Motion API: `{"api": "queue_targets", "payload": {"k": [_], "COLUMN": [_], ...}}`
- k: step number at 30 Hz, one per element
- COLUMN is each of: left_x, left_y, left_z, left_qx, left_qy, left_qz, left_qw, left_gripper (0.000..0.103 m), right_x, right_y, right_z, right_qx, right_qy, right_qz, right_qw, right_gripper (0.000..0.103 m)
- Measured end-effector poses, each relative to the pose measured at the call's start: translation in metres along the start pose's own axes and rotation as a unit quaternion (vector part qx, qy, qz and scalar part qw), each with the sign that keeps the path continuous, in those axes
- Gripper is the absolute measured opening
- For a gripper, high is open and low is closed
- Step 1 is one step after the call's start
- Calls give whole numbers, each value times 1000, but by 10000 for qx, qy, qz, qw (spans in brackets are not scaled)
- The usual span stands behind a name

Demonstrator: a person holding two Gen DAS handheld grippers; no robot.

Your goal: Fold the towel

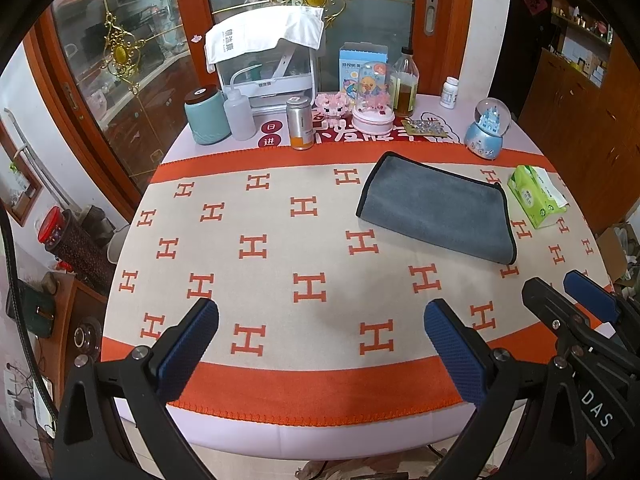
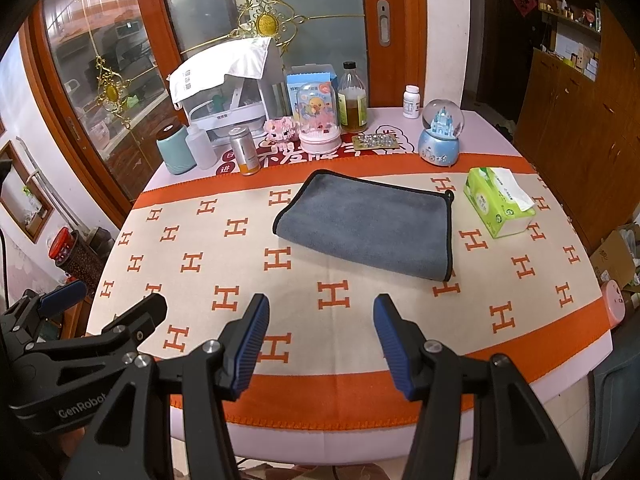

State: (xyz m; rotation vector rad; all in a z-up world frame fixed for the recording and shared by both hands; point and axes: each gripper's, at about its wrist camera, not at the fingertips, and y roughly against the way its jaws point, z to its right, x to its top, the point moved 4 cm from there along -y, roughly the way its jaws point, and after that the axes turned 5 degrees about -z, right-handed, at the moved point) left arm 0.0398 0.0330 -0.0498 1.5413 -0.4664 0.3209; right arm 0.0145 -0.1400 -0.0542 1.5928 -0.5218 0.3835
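Observation:
A grey towel [image 1: 436, 208] with black trim lies folded flat on the orange-and-cream patterned tablecloth [image 1: 280, 248], toward the far right of the table; it also shows in the right wrist view [image 2: 368, 224]. My left gripper [image 1: 320, 344] is open and empty above the near edge of the table, well short of the towel. My right gripper [image 2: 318, 344] is open and empty, also near the front edge, with the towel ahead of it. The right gripper shows at the right of the left wrist view [image 1: 568, 292]; the left gripper shows at the left of the right wrist view [image 2: 104, 300].
A green tissue pack [image 2: 500, 208] lies right of the towel. Along the back stand a snow globe [image 2: 440, 132], oil bottle [image 2: 353, 98], pill bottle [image 2: 411, 101], pink music box [image 2: 320, 120], metal can [image 2: 245, 151], teal jar [image 2: 172, 148] and a white rack [image 2: 232, 88].

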Motion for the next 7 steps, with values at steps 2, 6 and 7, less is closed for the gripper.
{"api": "queue_targets", "payload": {"k": [2, 6, 7], "left_x": [0, 0, 0], "left_y": [-2, -3, -3], "left_z": [-1, -2, -2], "left_qx": [2, 4, 4], "left_qy": [-3, -12, -13], "left_qz": [-15, -20, -23], "left_qw": [10000, 10000, 10000], "left_gripper": [102, 102, 102], "right_x": [0, 0, 0], "right_y": [0, 0, 0], "right_z": [0, 0, 0], "right_qx": [3, 0, 0], "right_qy": [-1, -2, -3], "right_qz": [1, 1, -1], "right_qw": [10000, 10000, 10000], "right_gripper": [55, 55, 55]}}
